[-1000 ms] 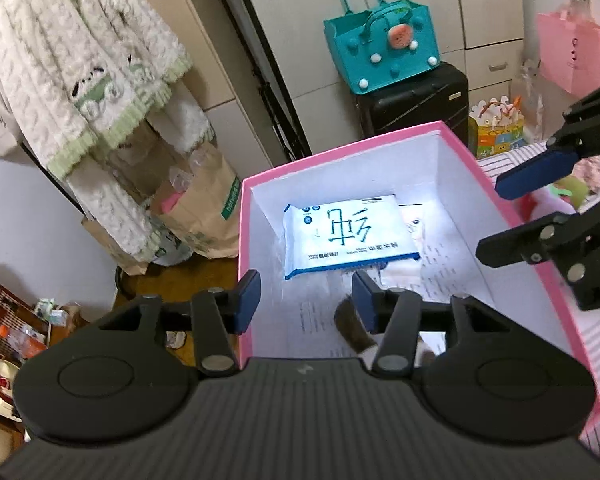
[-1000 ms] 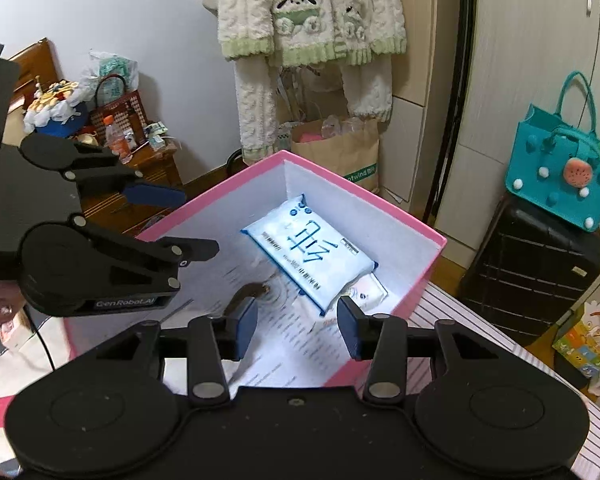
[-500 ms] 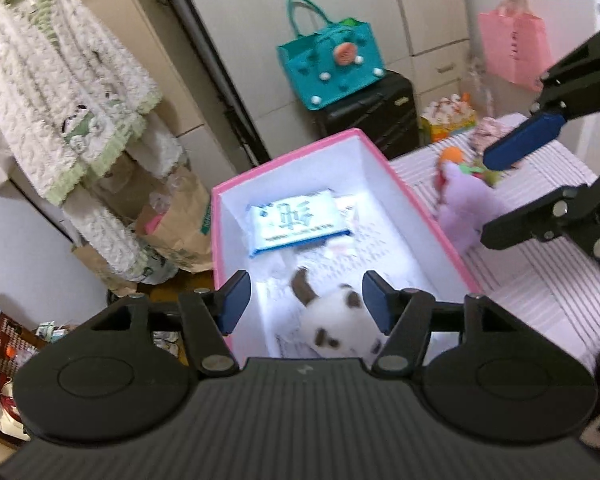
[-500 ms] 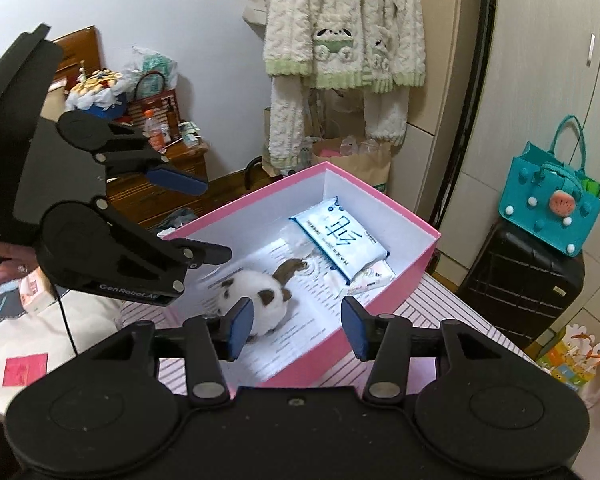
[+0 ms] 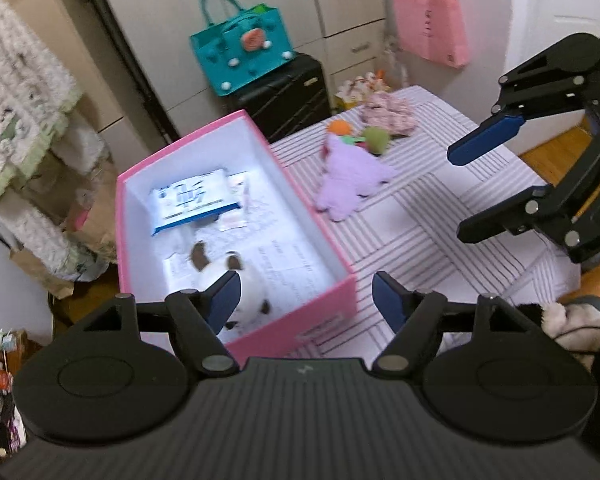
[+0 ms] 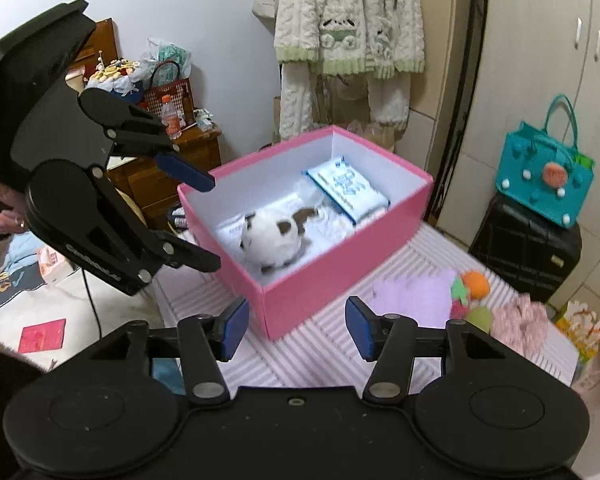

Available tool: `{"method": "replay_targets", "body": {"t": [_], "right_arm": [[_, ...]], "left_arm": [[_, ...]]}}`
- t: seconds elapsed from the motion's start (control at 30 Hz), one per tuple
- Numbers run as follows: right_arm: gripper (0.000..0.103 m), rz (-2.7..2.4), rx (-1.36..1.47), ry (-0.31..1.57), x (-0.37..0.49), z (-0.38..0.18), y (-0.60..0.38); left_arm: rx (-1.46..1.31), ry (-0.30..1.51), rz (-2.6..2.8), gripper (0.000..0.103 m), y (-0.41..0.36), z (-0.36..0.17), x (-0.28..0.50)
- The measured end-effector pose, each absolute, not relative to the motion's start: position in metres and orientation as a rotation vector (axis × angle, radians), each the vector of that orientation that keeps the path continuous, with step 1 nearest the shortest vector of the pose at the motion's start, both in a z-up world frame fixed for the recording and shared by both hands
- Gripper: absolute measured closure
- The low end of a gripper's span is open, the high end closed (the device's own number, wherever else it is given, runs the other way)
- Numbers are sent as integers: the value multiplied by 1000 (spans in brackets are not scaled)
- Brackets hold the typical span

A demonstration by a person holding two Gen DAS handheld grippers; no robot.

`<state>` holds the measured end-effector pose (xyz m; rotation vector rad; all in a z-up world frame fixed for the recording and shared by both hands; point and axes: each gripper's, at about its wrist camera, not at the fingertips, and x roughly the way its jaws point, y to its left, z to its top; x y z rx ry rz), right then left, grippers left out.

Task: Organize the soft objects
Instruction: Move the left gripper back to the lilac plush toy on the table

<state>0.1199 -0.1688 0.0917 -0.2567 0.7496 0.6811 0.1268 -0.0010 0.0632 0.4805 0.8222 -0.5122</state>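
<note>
A pink box [image 5: 312, 216] stands on the striped table. In it lie a white-and-brown plush [image 5: 248, 284] and a blue-and-white tissue pack [image 5: 188, 200]. My left gripper [image 5: 306, 300] hovers over the box's near corner; its jaws are opening and hold nothing. My right gripper [image 6: 296, 328] hangs above the table in front of the box [image 6: 340, 280], its jaws also opening and empty. From the right wrist the plush [image 6: 272, 240] and the tissue pack [image 6: 346, 188] show inside. A purple plush [image 5: 348, 184] lies on the table right of the box.
An orange-and-green toy [image 5: 356, 132] and a pink frilly cloth [image 5: 388, 114] lie past the purple plush. A teal bag [image 6: 544, 180] sits on a black suitcase [image 6: 528, 248]. A cream cardigan [image 6: 348, 28] hangs behind the box, and a wooden cabinet [image 6: 160, 172] stands to its left.
Both grippers have drawn back and up from inside the box and their jaws have widened. The white-and-brown plush now lies free in the box. The toys on the table have come into view.
</note>
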Motion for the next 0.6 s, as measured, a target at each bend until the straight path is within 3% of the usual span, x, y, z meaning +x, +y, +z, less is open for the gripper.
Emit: {"method": "replay_targets", "body": {"t": [0.6], "right_arm": [[33, 686, -164, 773, 116, 33, -249]], "left_arm": [[407, 827, -674, 28, -83, 34, 149]]}}
